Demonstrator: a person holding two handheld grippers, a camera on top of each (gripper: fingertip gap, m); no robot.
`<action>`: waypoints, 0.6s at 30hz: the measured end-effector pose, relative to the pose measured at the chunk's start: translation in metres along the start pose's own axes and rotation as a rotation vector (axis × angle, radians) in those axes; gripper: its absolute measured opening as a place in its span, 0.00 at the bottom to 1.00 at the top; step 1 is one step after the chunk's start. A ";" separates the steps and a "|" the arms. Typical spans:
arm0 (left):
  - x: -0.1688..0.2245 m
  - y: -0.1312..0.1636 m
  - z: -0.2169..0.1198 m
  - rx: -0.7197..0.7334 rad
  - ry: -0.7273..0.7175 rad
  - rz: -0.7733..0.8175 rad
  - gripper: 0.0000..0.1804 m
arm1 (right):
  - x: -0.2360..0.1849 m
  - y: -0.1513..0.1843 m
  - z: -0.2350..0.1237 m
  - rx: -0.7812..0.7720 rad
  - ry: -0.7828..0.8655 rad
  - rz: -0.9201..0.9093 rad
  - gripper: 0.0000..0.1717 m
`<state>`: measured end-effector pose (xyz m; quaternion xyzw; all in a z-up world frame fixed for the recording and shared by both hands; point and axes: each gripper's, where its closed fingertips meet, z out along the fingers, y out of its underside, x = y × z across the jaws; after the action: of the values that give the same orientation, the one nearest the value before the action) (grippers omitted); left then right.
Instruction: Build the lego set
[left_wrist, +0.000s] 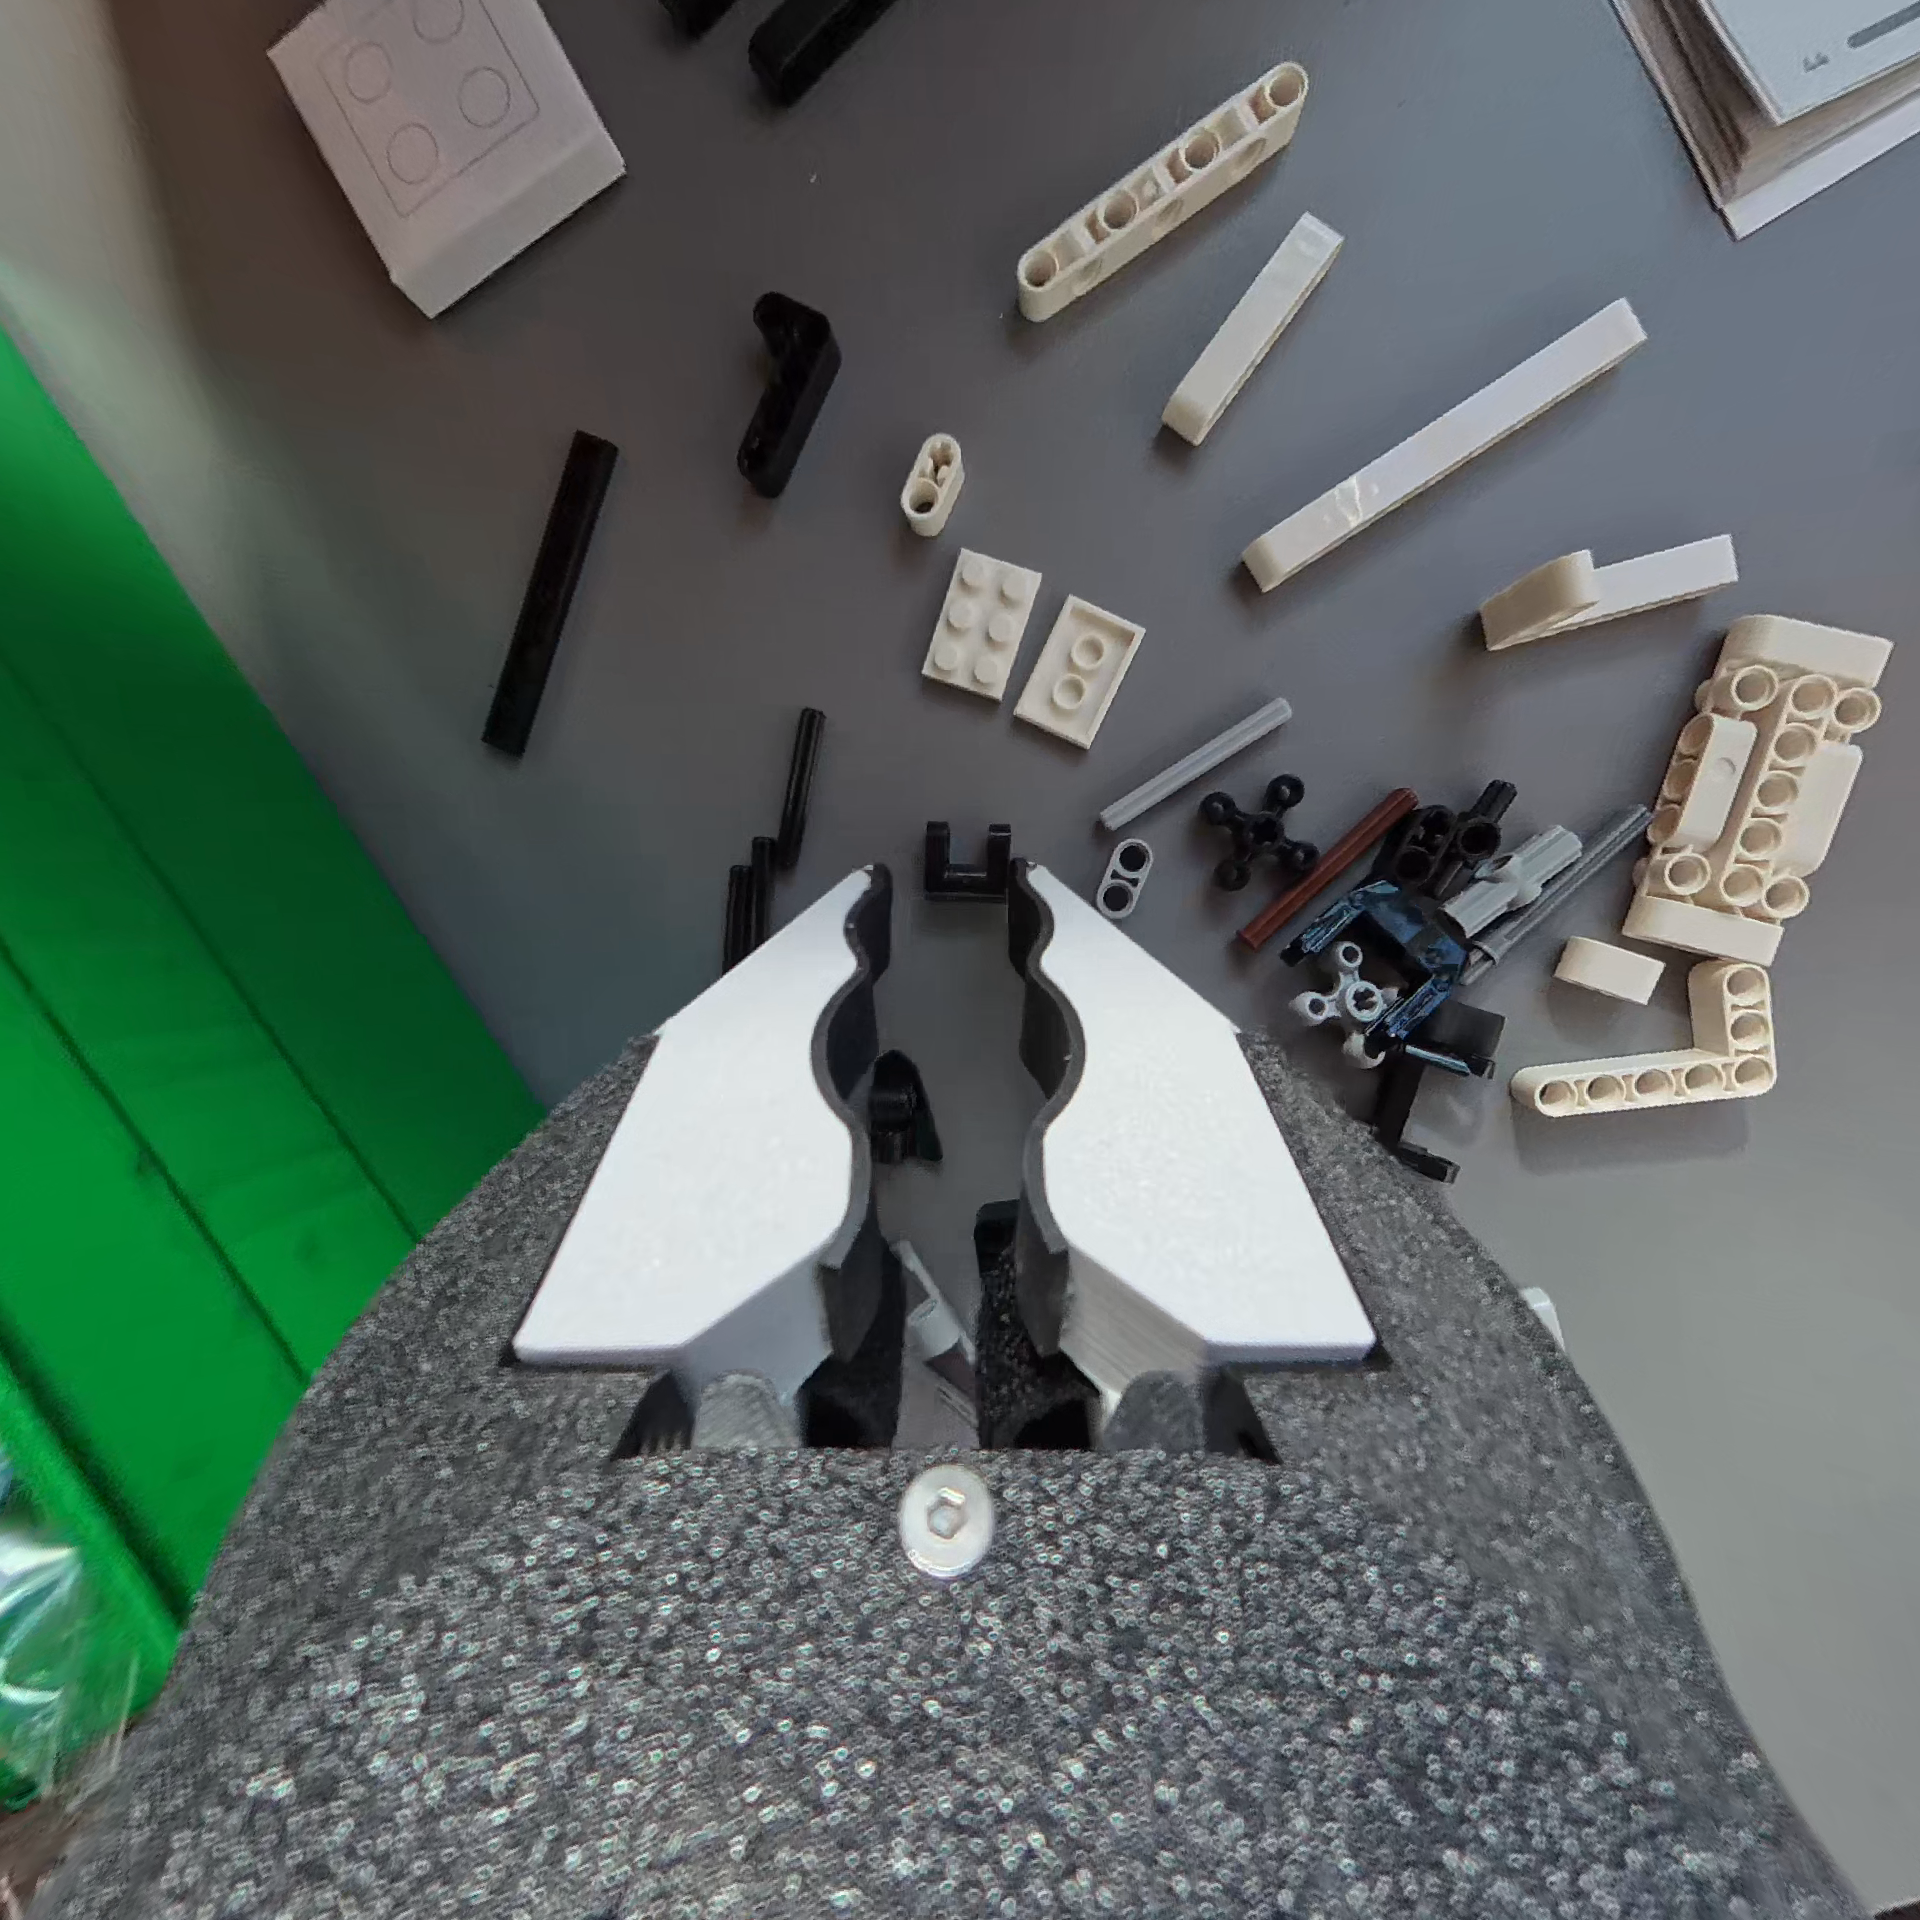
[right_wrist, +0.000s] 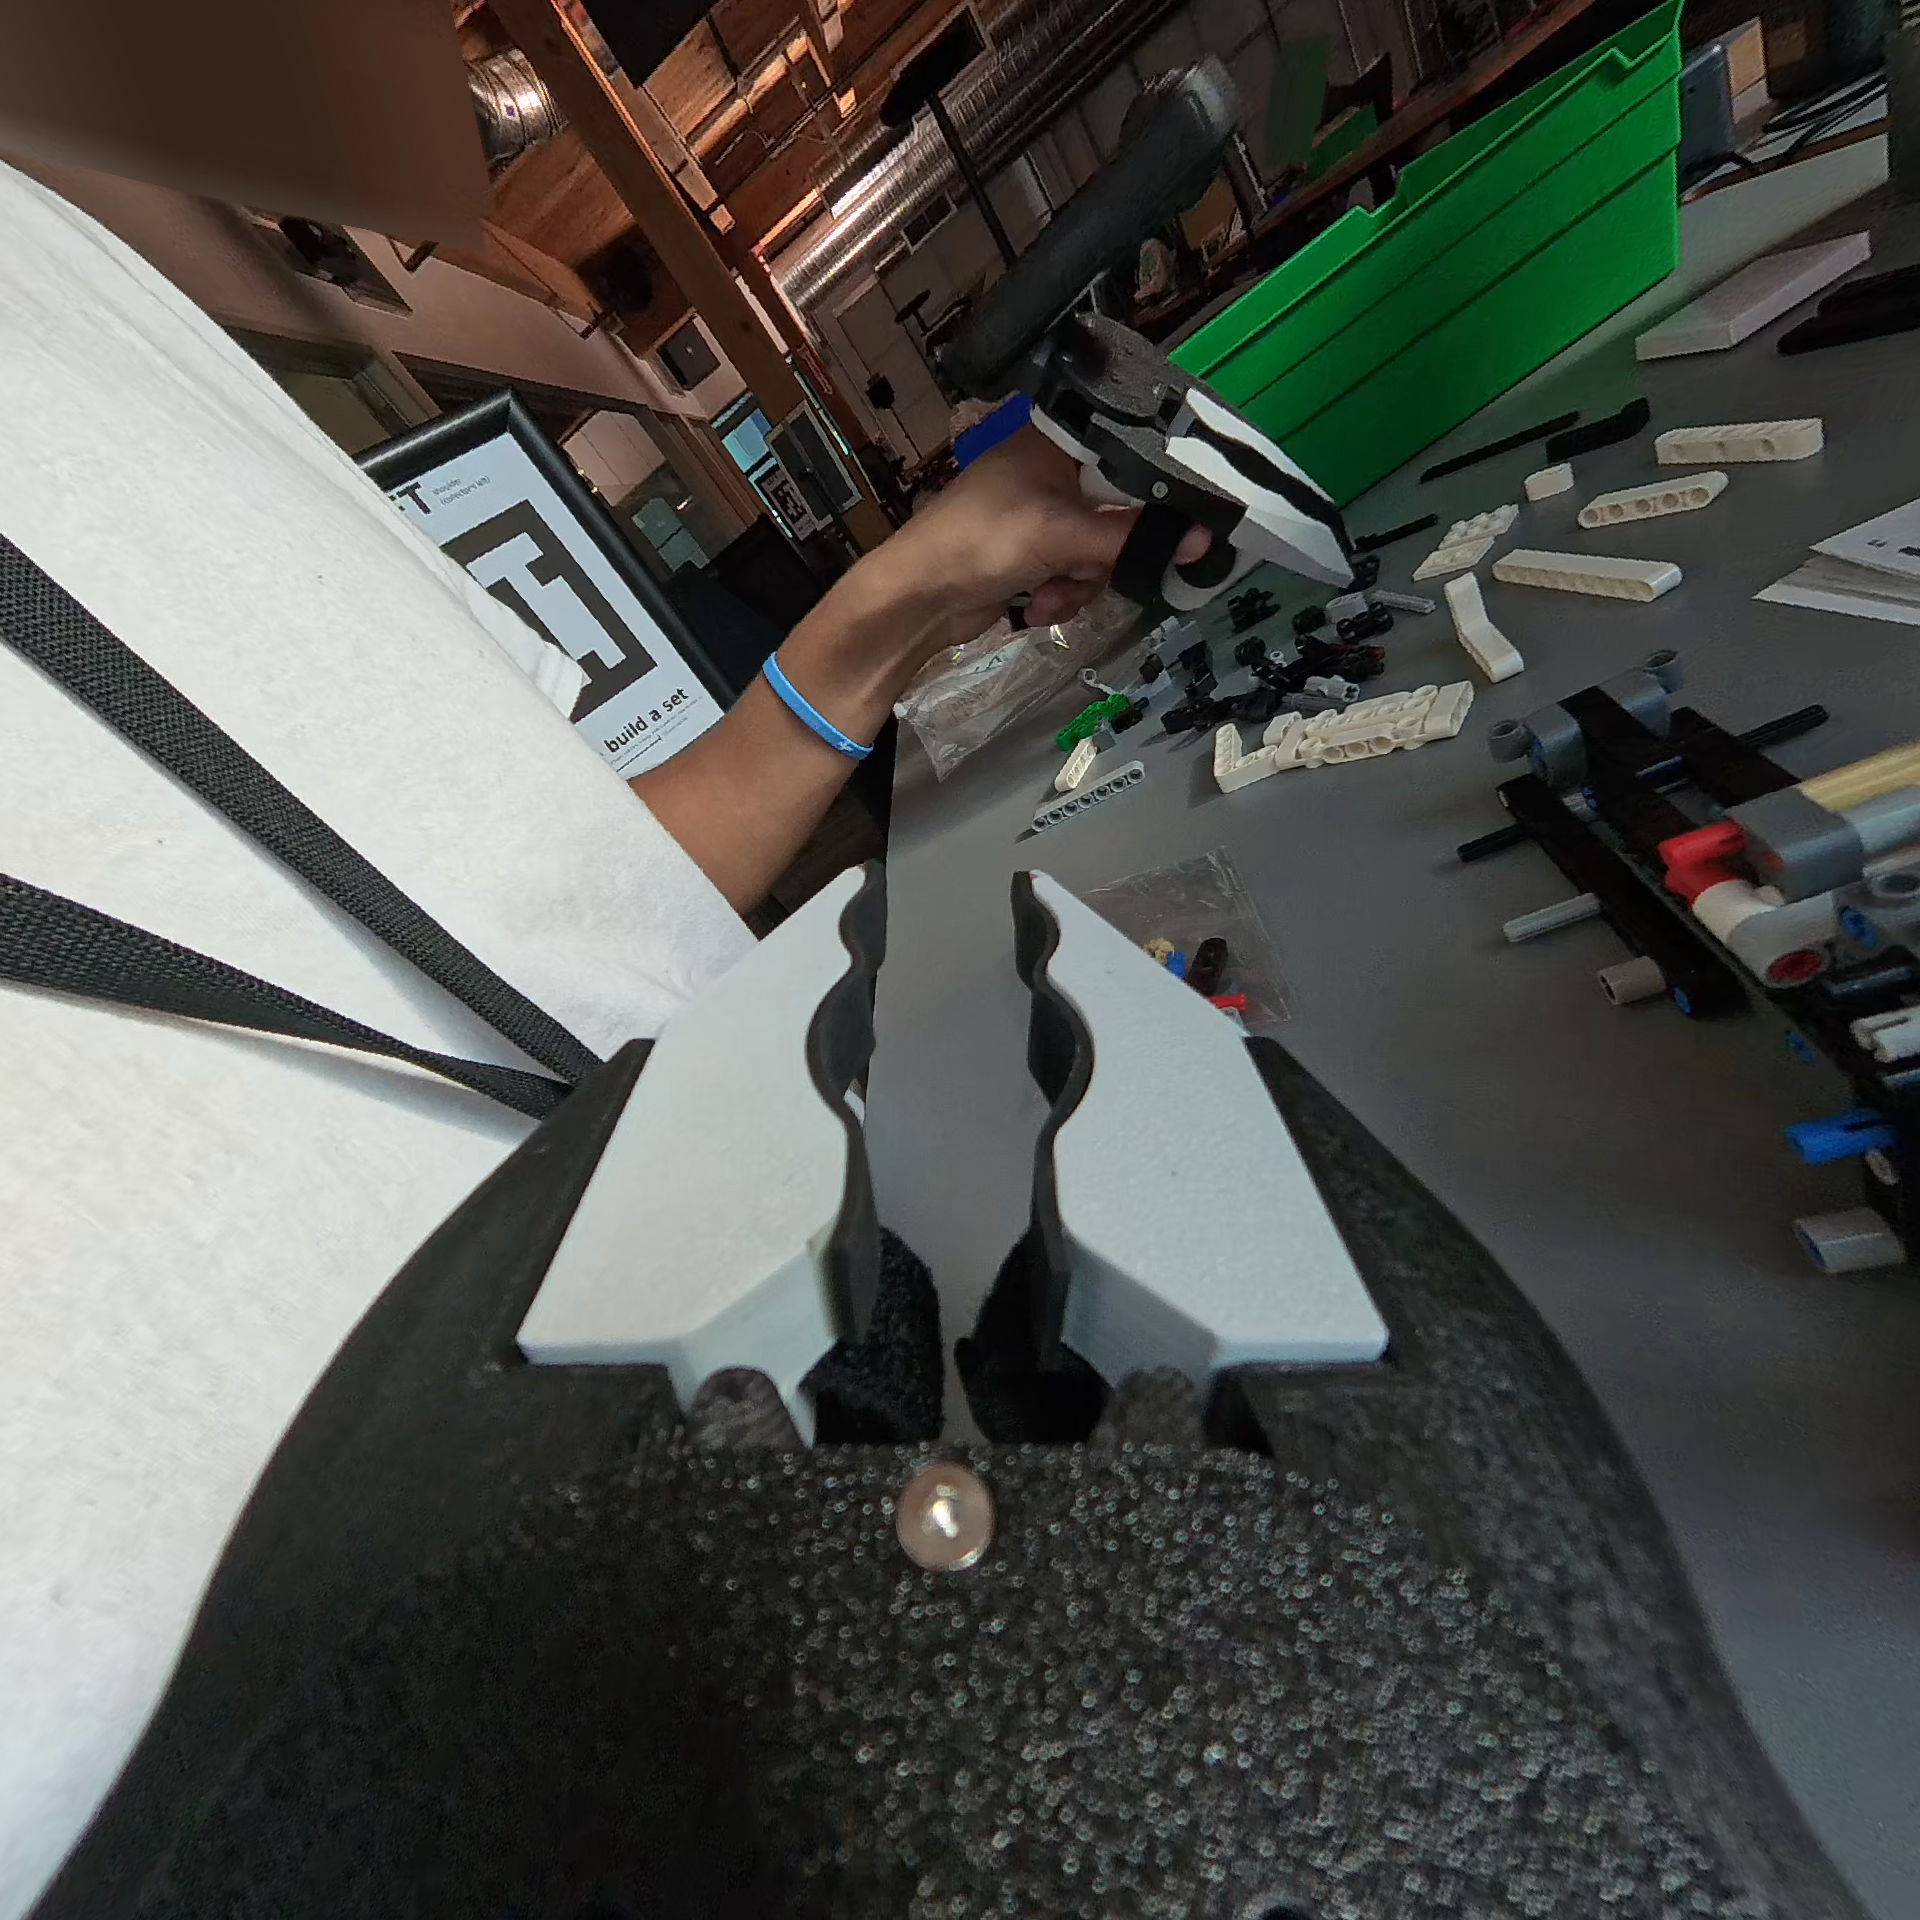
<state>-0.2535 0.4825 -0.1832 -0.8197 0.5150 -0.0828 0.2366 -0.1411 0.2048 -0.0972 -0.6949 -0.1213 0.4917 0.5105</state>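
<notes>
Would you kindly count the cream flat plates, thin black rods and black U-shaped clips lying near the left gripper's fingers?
Cream flat rectangular plastic plates: 2
Thin black plastic rods: 3
Black U-shaped plastic clip: 1
Total: 6

I can see writing on a black-framed white sign (right_wrist: 540, 582) at far left behind the person's arm and on white paper sheets (left_wrist: 1787, 94) at far right, neither copied here.
</notes>
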 end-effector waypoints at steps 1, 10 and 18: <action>-0.003 0.000 -0.005 0.015 -0.017 -0.009 0.12 | 0.000 0.000 0.000 0.003 0.001 0.000 0.13; 0.051 0.049 -0.066 0.112 0.141 0.117 0.12 | 0.000 0.001 0.001 -0.008 -0.005 0.009 0.13; 0.106 0.085 -0.076 0.114 0.216 -0.024 0.16 | 0.001 0.004 0.003 -0.028 0.000 0.004 0.13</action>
<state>-0.3022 0.3357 -0.1686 -0.7973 0.5222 -0.2027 0.2247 -0.1446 0.2055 -0.1004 -0.7021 -0.1268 0.4911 0.4998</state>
